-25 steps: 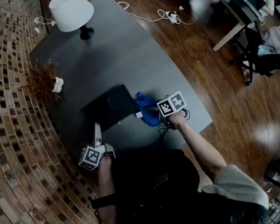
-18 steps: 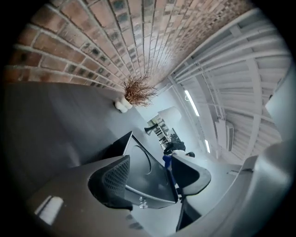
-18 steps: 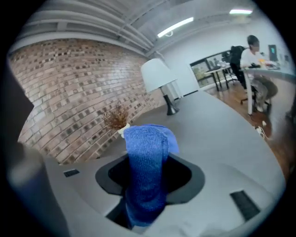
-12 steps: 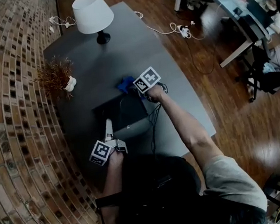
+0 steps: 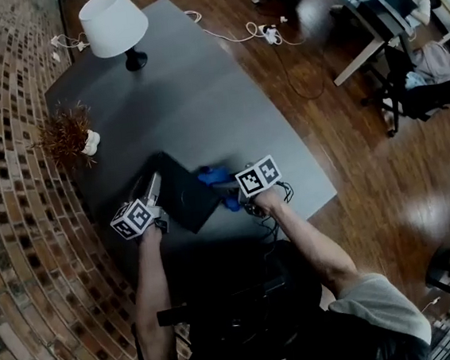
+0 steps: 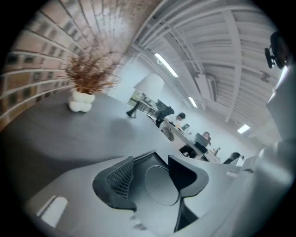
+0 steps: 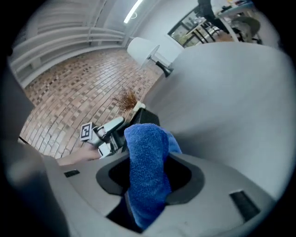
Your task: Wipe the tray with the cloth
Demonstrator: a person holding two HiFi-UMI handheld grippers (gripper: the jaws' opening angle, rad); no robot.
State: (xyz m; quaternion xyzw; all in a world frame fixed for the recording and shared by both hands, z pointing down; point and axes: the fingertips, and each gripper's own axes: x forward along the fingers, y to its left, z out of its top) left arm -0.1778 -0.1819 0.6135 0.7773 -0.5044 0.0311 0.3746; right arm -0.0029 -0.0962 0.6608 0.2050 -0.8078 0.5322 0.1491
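Observation:
The dark tray lies skewed on the grey table, in front of me. My left gripper reaches onto its left edge. In the left gripper view the tray, with a round recess, fills the gap of that gripper; the jaws have just been closing and both touch it. My right gripper sits at the tray's right side, shut on the blue cloth. The cloth hangs bunched out of this gripper, hiding most of the tray behind it.
A white lamp stands at the table's far end. A dried plant in a white pot sits by the brick wall on the left. Cables trail over the wood floor to the right. The table's near edge is just under my hands.
The right gripper swept the cloth to the tray's far side, then back to its near right. The left gripper moved up onto the tray's left edge. The tray now lies turned.

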